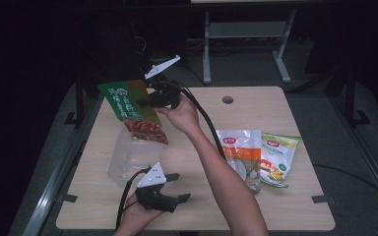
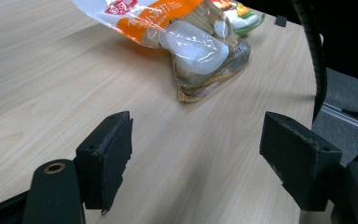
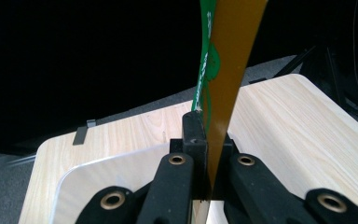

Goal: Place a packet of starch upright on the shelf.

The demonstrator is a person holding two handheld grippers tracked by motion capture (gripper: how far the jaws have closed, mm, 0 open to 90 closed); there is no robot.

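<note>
Green-and-brown snack packet (image 1: 130, 105) held up in the air above the far left part of the tabletop (image 1: 285, 206), tilted, its lower clear end with reddish contents hanging over the open top of a clear plastic container (image 1: 128, 160) that stands on the tabletop just below. Right tool (image 1: 152, 101) clenched on the packet's right edge; in the right gripper view the packet (image 3: 223, 70) runs edge-on straight up between the two black pads, which press on it from both sides, with the container's pale rim (image 3: 74, 177) below and the tabletop's far corner behind. Right forearm reaches diagonally across the middle of the tabletop from the near edge. Left tool (image 1: 177, 189) rests low at the near left edge, just beside the container's near corner, released: in the left gripper view its pads stand wide apart with bare wood between them. Ahead of it lies an orange-and-white packet (image 2: 186, 32) flat on the tabletop, right of the forearm in the high view, and a green-and-yellow packet (image 1: 278, 160) lies touching its right side. A round hole (image 1: 228, 100) sits near the far edge.
</note>
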